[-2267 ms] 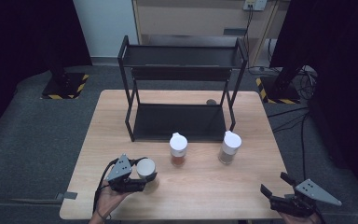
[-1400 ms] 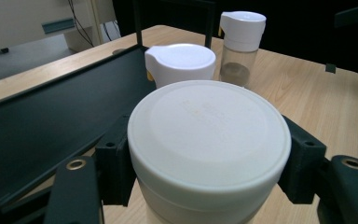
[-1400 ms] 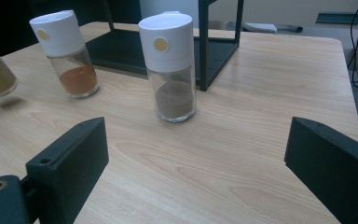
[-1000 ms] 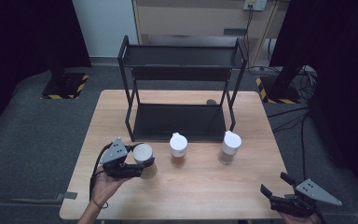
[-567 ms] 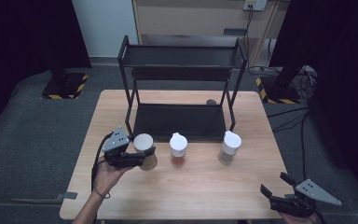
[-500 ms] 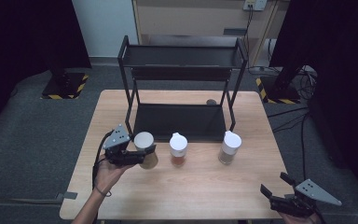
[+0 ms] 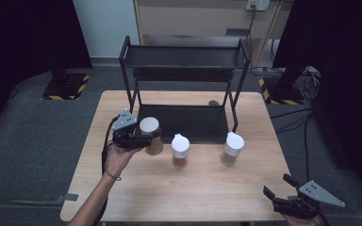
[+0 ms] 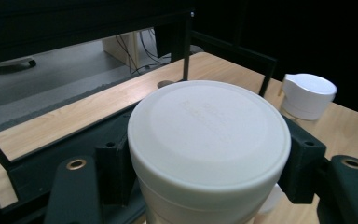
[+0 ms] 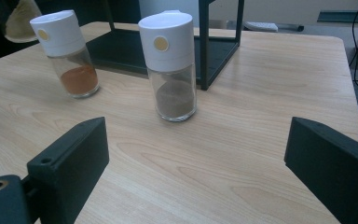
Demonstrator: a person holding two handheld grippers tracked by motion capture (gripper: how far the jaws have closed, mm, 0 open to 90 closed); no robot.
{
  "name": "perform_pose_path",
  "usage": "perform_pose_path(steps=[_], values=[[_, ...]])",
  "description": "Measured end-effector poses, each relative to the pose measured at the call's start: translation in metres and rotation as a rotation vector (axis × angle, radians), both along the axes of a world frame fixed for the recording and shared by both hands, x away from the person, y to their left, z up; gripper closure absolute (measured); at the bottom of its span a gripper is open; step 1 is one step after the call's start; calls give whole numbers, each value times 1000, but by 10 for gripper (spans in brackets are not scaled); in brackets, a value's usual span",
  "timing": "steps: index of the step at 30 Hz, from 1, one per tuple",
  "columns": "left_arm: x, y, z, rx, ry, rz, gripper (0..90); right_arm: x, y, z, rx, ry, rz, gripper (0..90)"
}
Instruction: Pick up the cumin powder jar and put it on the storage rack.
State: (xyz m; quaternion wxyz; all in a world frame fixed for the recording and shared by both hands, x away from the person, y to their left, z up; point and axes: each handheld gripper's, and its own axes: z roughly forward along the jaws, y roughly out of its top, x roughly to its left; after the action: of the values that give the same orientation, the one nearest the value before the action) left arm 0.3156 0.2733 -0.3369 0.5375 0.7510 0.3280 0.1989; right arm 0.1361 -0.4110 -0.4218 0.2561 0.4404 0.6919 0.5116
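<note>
Jar (image 7: 151,136) pinched in left tool (image 7: 139,137), off desk (image 7: 202,188); contents hidden under lid; right tool (image 7: 283,197) spread at 5 o'clock

The left gripper (image 7: 143,140) is held up off the bench by the person's left hand (image 7: 118,157), forearm reaching in from the bottom edge, and its jaws are clamped on a white-capped jar (image 7: 150,136). The right gripper (image 7: 278,190) sits low at the bench's near right corner, jaws spread wide with nothing between them.
</note>
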Motion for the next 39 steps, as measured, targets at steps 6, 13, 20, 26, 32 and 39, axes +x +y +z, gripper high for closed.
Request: perform_pose_path(steps=[6, 13, 20, 26, 32, 39], values=[[17, -11, 3, 5, -6, 53, 330, 0, 0, 0, 1, 0, 2, 68], [33, -16, -1, 0, -5, 115, 330, 0, -1, 0, 5, 3, 1, 68], [46, -25, -13, 4, -31, 190, 330, 1, -1, -1, 4, 3, 4, 68], [57, -34, -26, -4, -44, 251, 330, 1, -2, -1, 6, 5, 4, 69], [64, -49, -37, 45, -99, 287, 330, 1, -2, -1, 8, 5, 7, 69], [76, -57, -49, 31, -68, 311, 330, 2, -3, -1, 13, 7, 8, 69]])
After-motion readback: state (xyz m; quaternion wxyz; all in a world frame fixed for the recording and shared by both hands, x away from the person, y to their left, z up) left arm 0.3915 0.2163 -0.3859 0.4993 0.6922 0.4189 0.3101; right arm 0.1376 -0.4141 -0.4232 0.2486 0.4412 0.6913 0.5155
